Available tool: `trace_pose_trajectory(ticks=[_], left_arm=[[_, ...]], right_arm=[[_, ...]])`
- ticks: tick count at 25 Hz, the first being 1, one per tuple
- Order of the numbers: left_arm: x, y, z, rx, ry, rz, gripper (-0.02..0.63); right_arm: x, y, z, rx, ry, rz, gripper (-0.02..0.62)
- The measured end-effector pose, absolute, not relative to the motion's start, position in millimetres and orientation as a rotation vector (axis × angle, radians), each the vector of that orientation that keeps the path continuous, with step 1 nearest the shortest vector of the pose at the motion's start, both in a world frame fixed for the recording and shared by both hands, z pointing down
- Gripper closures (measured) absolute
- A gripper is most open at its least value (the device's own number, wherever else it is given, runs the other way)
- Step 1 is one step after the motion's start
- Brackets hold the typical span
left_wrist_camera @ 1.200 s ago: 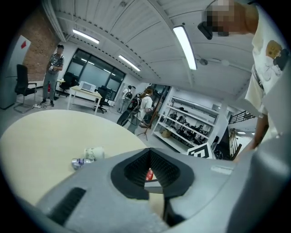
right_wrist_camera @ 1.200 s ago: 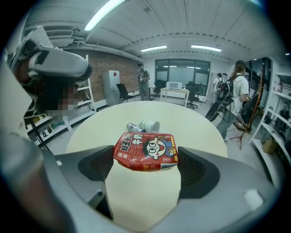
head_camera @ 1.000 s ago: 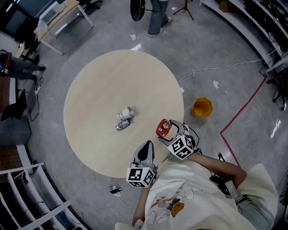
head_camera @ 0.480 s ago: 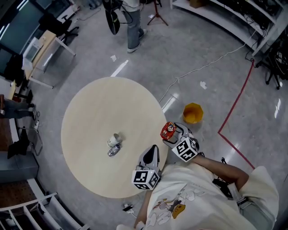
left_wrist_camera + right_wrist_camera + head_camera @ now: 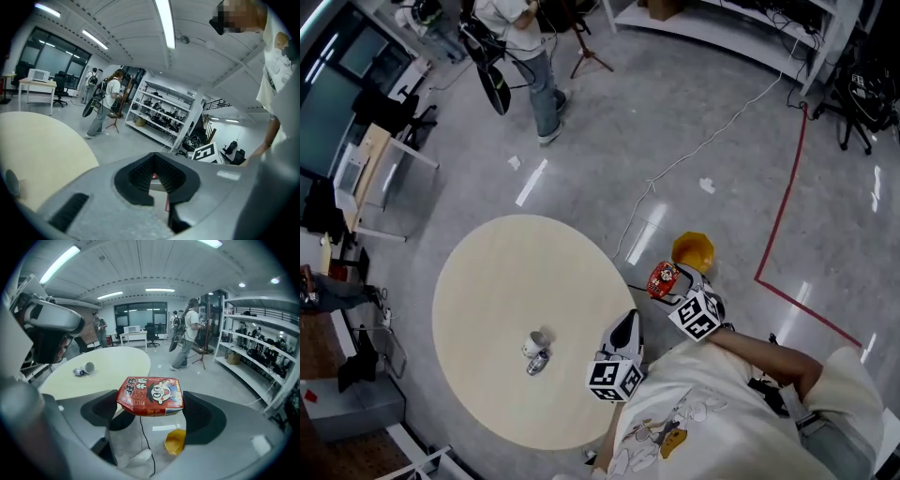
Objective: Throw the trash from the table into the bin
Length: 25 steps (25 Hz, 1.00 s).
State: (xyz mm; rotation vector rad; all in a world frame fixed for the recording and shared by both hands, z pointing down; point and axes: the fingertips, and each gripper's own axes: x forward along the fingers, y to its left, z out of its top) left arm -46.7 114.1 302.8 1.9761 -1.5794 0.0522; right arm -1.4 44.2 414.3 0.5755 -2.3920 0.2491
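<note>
**Carry leg: pack to bin**

Your right gripper (image 5: 667, 284) is pinching the red snack pack (image 5: 150, 396). The yellow bin (image 5: 693, 250) is on the floor, near, at its 1 o'clock. Next, centre over the bin mouth and release. Your left gripper (image 5: 625, 326) is pressed together, empty. The cup (image 5: 533, 345) and can (image 5: 536, 364) are still to go from the table (image 5: 487, 281).

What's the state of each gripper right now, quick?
Left gripper: shut, holding nothing.
Right gripper: shut on the red carton.
</note>
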Motion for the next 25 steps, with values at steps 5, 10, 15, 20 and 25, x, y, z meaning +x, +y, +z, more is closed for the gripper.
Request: trace_pose_trajectory(ticks=[5,10,15,20,25], left_arm=[[-26,89,315,1.976,-1.487,0.100,0.601],[-2,59,318,1.979,-1.405,0.138,0.601],[13,26,338,1.997,-1.344,0.205,0.601],[24,6,380,1.955,-1.285,0.290,0.601],[22,-22,437,1.917,-1.276,0.397,0.601]], right_arm=[[25,23,434,0.624,-2.351,0.324,0.150],[58,5,444,0.669,-2.290,0.386,0.150],[75,-30,460,0.748,-2.267,0.419,0.152],[96,-55,502,0.783,-2.209,0.488,0.152],[111,-74,567,0.812,-2.144,0.570,0.152]])
